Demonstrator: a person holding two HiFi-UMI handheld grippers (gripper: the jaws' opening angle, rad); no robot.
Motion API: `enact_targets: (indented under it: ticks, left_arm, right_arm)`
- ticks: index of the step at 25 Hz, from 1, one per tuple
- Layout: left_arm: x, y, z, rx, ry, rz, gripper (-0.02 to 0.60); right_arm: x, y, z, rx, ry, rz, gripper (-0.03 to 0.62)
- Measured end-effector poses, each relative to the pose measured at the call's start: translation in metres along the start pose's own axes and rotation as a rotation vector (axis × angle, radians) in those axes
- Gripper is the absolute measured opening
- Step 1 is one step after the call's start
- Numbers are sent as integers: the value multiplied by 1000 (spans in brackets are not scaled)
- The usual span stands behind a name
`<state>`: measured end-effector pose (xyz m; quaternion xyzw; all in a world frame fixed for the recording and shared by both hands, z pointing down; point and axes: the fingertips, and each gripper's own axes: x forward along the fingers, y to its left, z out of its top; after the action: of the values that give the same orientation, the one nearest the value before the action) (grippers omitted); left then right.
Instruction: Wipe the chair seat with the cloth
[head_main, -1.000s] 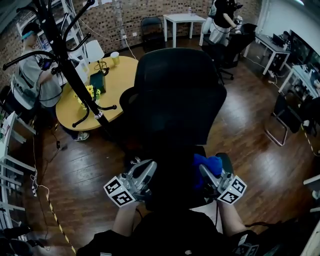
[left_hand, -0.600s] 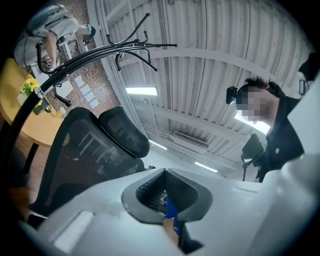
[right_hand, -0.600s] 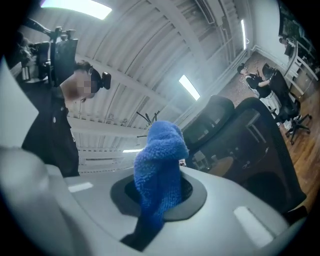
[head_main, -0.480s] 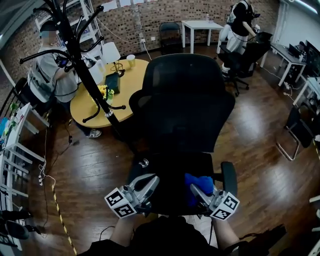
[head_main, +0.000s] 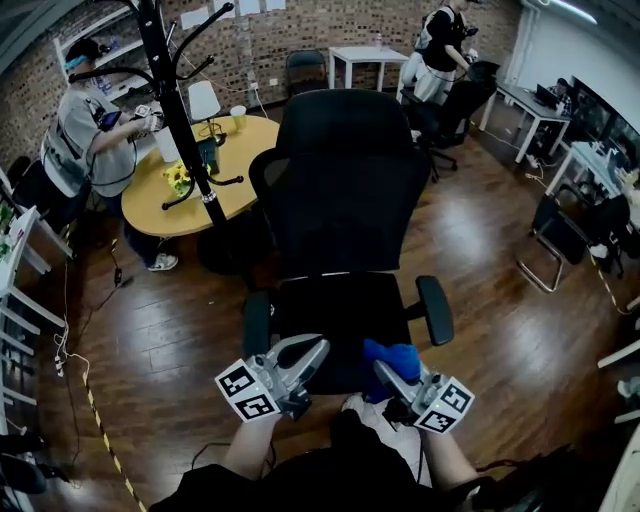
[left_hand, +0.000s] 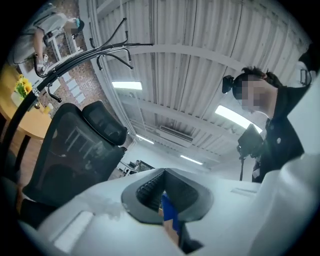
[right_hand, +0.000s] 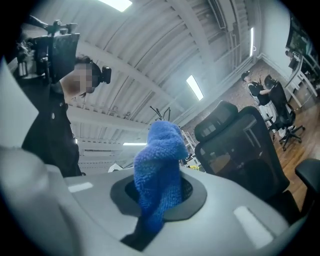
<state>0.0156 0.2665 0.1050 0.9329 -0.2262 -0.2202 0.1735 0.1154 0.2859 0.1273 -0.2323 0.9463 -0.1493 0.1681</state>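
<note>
The black office chair stands before me in the head view, its seat dark and flat between two armrests and its backrest upright behind it. My right gripper hangs over the seat's front right edge, shut on the blue cloth. In the right gripper view the cloth bulges up out of the shut gripper, which tilts up toward the ceiling. My left gripper hovers over the seat's front left edge; its jaws are pressed together with nothing held. The chair back shows at the left.
A black coat stand and a round yellow table stand left of the chair, with a person beside them. Another person, a white table and more chairs are at the back and right. Wooden floor surrounds the chair.
Both grippers have drawn back from the middle of the seat to its front edge. The cloth came with the right gripper. My view has pulled back from the chair.
</note>
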Motion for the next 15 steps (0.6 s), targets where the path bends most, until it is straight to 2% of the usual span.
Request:
enact_targets:
  ticks: [2,5,9,12,15]
  left_arm:
    - [-24,-23,-10,-3,22,-12,2]
    - [-64,-53,-34,-39,58,18,2]
    - [-99,-88,-52,-62,70,59,2]
    - [-106,-97,-55,-69,45,99,2]
    - [-90,-110,-52,-44,17,88,2]
  right_arm:
    - [-9,28,-14,7,-2,-27,35]
    - [-30,67,-39,22,34,-46,35]
    - [-53,101,-45,32,33,-31,35]
    - [-59,115,-44,27,34,-1,35]
    - [-66,122,-32,0,33,24,35]
